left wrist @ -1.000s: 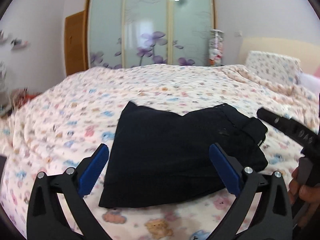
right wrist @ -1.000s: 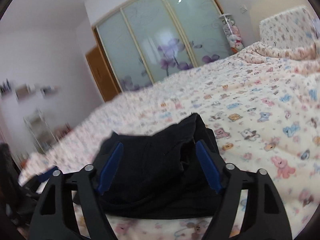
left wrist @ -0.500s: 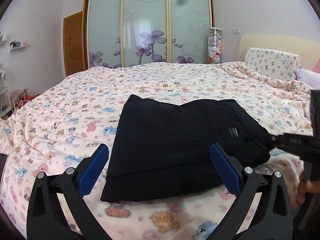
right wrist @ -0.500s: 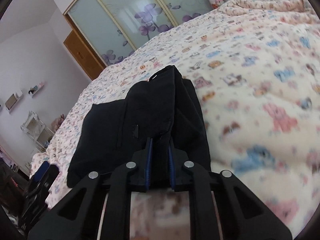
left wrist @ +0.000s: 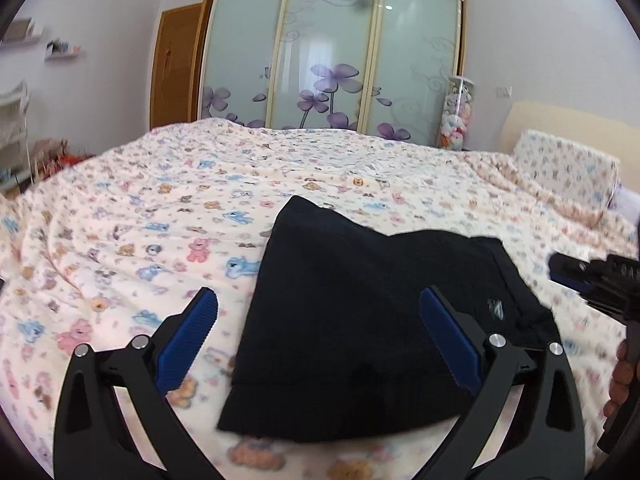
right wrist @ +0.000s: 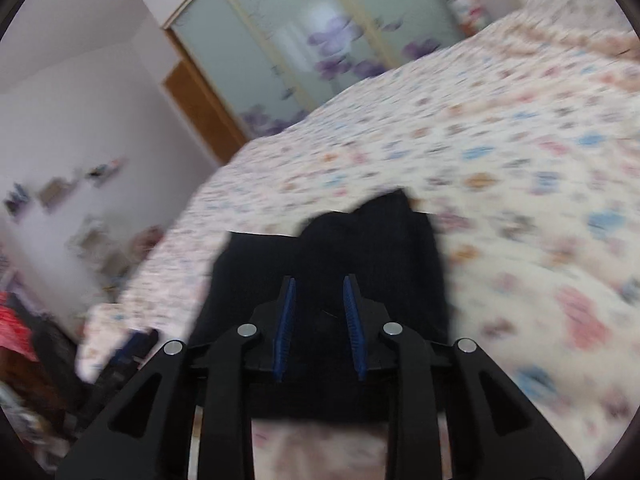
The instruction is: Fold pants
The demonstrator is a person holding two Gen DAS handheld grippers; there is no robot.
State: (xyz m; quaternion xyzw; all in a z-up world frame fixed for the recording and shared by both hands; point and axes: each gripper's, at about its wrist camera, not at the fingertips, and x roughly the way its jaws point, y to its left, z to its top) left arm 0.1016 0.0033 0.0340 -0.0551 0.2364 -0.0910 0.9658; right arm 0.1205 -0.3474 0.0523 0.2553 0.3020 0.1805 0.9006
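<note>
We judge the folding to be nearly done: the black pants [left wrist: 360, 320] lie as a compact folded rectangle on the teddy-print bedspread [left wrist: 140, 220], and what is in hand looks like a last tidy of the right-side edge.

Taking the left wrist view from left to right, our left gripper [left wrist: 318, 344] hangs low over the near end of the bundle, tilted gently downward, its jaws spread wide. The left blue pad [left wrist: 188, 344] stands over bare bedspread at about 8 o'clock of the pants, the right pad [left wrist: 450, 342] over the dark cloth itself; nothing is pinched between them. The pants sit at the frame's centre, their far corner pointing toward 12 o'clock and the wardrobe [left wrist: 332, 60]. At 3 o'clock the other tool [left wrist: 592, 280] reaches in beside the right edge, with part of a hand [left wrist: 620, 380] below it.

In the right wrist view, our right gripper [right wrist: 320, 320] points down along the folded bundle [right wrist: 328, 264], jaws narrow but opening. Dark cloth shows in the gap behind them, yet the pads do not appear to press on it; the blur keeps us from being surer.

Next, we think, both tools should lift away cleanly without dragging the top layer, or else nip and square the uneven far corner
</note>
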